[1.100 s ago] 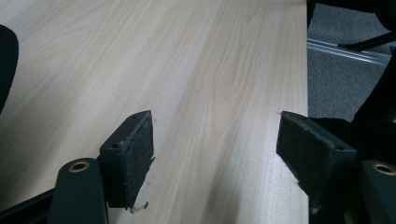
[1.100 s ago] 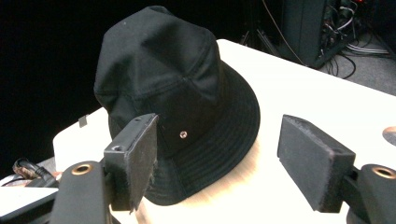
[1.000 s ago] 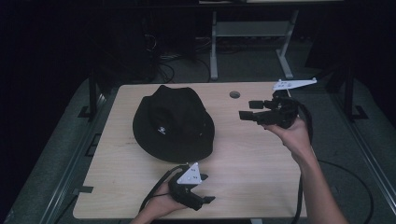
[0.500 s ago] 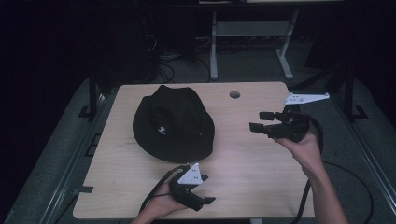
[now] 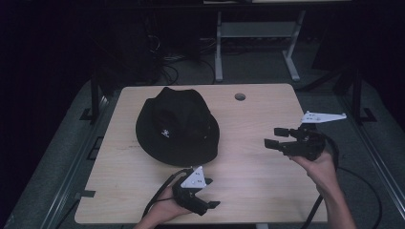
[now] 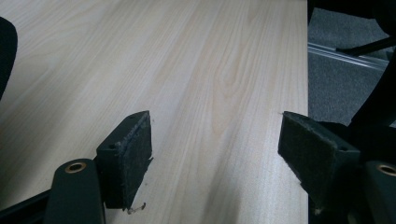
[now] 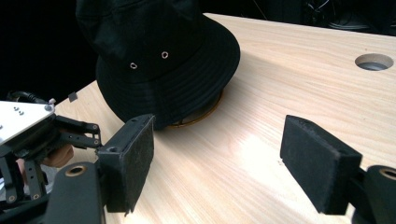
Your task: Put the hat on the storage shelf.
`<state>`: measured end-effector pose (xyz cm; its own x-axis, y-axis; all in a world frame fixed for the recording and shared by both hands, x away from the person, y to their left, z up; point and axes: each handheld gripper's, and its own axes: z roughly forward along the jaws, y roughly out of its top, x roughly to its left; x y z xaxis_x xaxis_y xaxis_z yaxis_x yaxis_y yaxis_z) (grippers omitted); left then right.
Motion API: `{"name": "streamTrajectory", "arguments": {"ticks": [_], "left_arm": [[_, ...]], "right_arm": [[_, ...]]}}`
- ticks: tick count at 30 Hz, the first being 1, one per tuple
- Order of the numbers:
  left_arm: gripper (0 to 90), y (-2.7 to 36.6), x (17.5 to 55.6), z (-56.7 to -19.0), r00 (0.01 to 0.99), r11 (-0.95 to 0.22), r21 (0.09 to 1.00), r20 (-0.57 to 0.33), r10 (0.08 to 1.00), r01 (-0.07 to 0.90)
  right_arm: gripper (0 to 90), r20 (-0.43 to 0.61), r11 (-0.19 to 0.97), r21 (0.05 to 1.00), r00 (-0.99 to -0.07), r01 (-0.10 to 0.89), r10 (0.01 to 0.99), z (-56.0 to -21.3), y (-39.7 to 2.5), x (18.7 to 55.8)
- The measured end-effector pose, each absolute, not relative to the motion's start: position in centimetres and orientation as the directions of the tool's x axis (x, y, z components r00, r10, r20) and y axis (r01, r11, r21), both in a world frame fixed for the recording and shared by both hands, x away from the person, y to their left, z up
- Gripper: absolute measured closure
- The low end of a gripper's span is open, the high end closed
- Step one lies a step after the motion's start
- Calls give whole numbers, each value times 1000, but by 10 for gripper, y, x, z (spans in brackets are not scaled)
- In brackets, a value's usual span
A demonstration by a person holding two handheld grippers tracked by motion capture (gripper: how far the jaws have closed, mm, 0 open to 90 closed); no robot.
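While a small white emblem, too small to read, marks its crown, the black fabric bucket hat [image 5: 177, 125] sits left of centre on the light wooden worktop [image 5: 253, 167]. Both tools gape wide, empty: left tool [image 5: 210, 193] at the near edge, right tool [image 5: 276, 136] drawn back toward the right edge.

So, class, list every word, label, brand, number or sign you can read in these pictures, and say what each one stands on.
No words or numbers can be read in any of the views.
Black fabric bucket hat: a small white emblem on its crown in the high view, too small and blurred to read.
Light wooden table: bare wood grain, no print.
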<state>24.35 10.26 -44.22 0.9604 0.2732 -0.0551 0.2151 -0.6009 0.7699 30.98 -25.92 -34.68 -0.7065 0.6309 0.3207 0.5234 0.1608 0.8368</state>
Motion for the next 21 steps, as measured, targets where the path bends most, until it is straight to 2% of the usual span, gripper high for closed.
{"name": "streamTrajectory", "arguments": {"ticks": [21], "left_arm": [[251,106,242,-441,958,-591,775,-64,279,224]], "right_arm": [[233,338,85,839,-638,537,692,-400,-290,259]]}}
